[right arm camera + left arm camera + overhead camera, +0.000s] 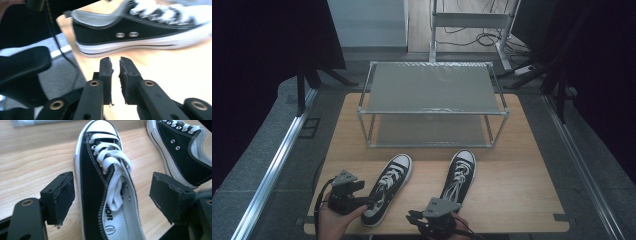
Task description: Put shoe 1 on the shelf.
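Two black canvas sneakers with white laces lie side by side on a wooden table (522,165), toes towards an empty two-tier metal rack (432,102); neither is lifted or shelved, so the work looks barely begun; the left gripper (112,192) stands with jaws spread wide on either side of the left sneaker (105,182), pads clear of it; the right gripper (115,67), jaws a narrow slit and empty, hovers just beside the right sneaker (140,35).

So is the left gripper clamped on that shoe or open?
Open. In the left gripper view the left gripper straddles the left shoe, with bare table showing between each pad and the shoe's sides.
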Tool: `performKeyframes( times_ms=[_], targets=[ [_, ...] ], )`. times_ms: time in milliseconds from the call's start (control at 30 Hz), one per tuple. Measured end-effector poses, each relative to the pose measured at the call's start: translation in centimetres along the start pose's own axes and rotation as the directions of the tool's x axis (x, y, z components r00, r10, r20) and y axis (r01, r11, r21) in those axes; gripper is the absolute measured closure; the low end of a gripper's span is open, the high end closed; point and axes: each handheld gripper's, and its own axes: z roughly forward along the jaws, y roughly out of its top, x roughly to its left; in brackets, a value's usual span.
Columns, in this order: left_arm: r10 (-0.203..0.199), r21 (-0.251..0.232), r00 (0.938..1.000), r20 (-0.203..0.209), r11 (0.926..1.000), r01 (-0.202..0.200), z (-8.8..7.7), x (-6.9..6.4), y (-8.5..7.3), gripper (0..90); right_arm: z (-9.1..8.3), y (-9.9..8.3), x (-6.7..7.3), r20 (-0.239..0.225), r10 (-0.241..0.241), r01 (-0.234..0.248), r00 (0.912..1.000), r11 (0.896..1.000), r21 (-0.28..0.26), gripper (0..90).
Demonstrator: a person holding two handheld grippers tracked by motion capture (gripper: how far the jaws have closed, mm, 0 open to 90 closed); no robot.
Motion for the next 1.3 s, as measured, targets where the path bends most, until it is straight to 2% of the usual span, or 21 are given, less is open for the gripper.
performKeyframes(
  times_ms=[67, 167, 200, 233, 400, 433, 500, 567, 600, 633, 667, 767, 800, 833, 900, 967, 1000, 1067, 1100, 1200, 1300],
  targets=[
    [0.002, 0.015, 1.0, 0.004, 0.9999, -0.002, 0.2, 0.0, 0.2, 18.3, -1.8, -0.1, -0.5, 0.014, 0.007, -0.007, 0.9999, 1.0, -0.027, 76.3],
    [0.016, 0.089, 0.9997, -0.018, 0.9959, -0.015, 1.2, 0.0, 0.8, 17.3, -4.0, -0.2, -1.5, 0.053, 0.017, -0.014, 0.9984, 0.998, -0.056, 73.8],
    [0.016, 0.089, 0.9997, -0.018, 0.9959, -0.015, 1.2, 0.0, 0.8, 16.5, -4.0, -0.2, -1.5, 0.053, 0.017, -0.014, 0.9984, 0.998, -0.056, 73.8],
    [0.017, 0.12, 0.9996, -0.022, 0.9927, -0.014, 1.8, -0.2, 1.0, 16.2, -5.1, -0.4, -2.3, 0.083, 0.029, -0.024, 0.9961, 0.997, -0.07, 72.7],
    [0.022, 0.165, 0.9997, -0.011, 0.9861, -0.019, 2.7, -0.1, 1.6, 15.0, -7.1, -1.0, -4.2, 0.138, 0.077, -0.064, 0.9874, 0.993, -0.101, 69.3],
    [0.026, 0.193, 0.9996, -0.014, 0.9809, -0.023, 3.1, -0.1, 1.8, 14.6, -7.4, -1.2, -4.5, 0.149, 0.084, -0.069, 0.9853, 0.992, -0.103, 68.7],
    [0.03, 0.216, 0.9993, -0.021, 0.9762, -0.025, 3.5, 0.0, 2.0, 14.6, -7.9, -1.5, -5.0, 0.168, 0.096, -0.079, 0.9811, 0.991, -0.109, 67.3],
    [0.031, 0.229, 0.9992, -0.026, 0.9731, -0.024, 3.7, 0.0, 2.1, 14.4, -8.1, -1.7, -5.3, 0.177, 0.104, -0.085, 0.9788, 0.99, -0.112, 66.9],
    [0.036, 0.262, 0.9989, -0.031, 0.9648, -0.027, 4.2, 0.1, 2.2, 14.2, -8.4, -2.0, -5.8, 0.19, 0.12, -0.099, 0.9744, 0.988, -0.116, 65.9],
    [0.036, 0.262, 0.9989, -0.031, 0.9648, -0.027, 4.2, 0.1, 2.2, 14.1, -8.4, -2.0, -5.8, 0.19, 0.12, -0.099, 0.9744, 0.988, -0.116, 65.9],
    [0.043, 0.283, 0.9987, -0.027, 0.9584, -0.034, 4.5, 0.0, 2.3, 13.7, -8.6, -2.2, -6.1, 0.2, 0.132, -0.11, 0.9709, 0.987, -0.118, 64.8],
    [0.055, 0.315, 0.9983, -0.02, 0.9479, -0.046, 5.0, -0.3, 2.5, 11.5, -8.7, -2.4, -6.3, 0.214, 0.138, -0.115, 0.9671, 0.987, -0.117, 64.0],
    [0.055, 0.315, 0.9983, -0.02, 0.9479, -0.046, 5.0, -0.3, 2.5, 11.0, -8.7, -2.4, -6.3, 0.214, 0.138, -0.115, 0.9671, 0.987, -0.117, 64.0],
    [0.061, 0.33, 0.9978, -0.025, 0.9429, -0.049, 5.4, -0.4, 2.6, 10.9, -8.8, -2.5, -6.4, 0.22, 0.138, -0.115, 0.9656, 0.987, -0.114, 64.0],
    [0.062, 0.342, 0.9976, -0.03, 0.9383, -0.048, 5.7, -0.5, 2.8, 8.5, -8.8, -2.5, -6.5, 0.225, 0.139, -0.116, 0.9645, 0.987, -0.112, 63.8],
    [0.063, 0.345, 0.9973, -0.037, 0.9376, -0.047, 5.8, -0.5, 2.9, 8.5, -8.7, -2.6, -6.5, 0.233, 0.136, -0.112, 0.9629, 0.988, -0.11, 63.7],
    [0.06, 0.359, 0.9969, -0.05, 0.9324, -0.039, 6.2, -0.5, 3.2, 8.5, -8.7, -2.6, -6.5, 0.235, 0.134, -0.112, 0.9627, 0.988, -0.108, 63.6],
    [0.058, 0.372, 0.9957, -0.072, 0.9279, -0.027, 6.6, -0.4, 3.3, 8.5, -8.6, -2.7, -6.5, 0.235, 0.134, -0.112, 0.9626, 0.988, -0.106, 63.5],
    [0.058, 0.372, 0.9957, -0.072, 0.9279, -0.027, 6.6, -0.4, 3.3, 8.5, -8.6, -2.7, -6.5, 0.235, 0.134, -0.112, 0.9626, 0.988, -0.106, 63.5],
    [0.058, 0.399, 0.9941, -0.092, 0.917, -0.017, 7.3, -0.1, 3.4, 8.5, -8.5, -2.8, -6.6, 0.242, 0.133, -0.112, 0.9611, 0.989, -0.098, 62.9],
    [0.056, 0.41, 0.994, -0.094, 0.9118, -0.013, 7.7, -0.1, 3.4, 8.5, -8.5, -2.8, -6.7, 0.244, 0.135, -0.114, 0.9604, 0.989, -0.098, 62.9]
  ],
)
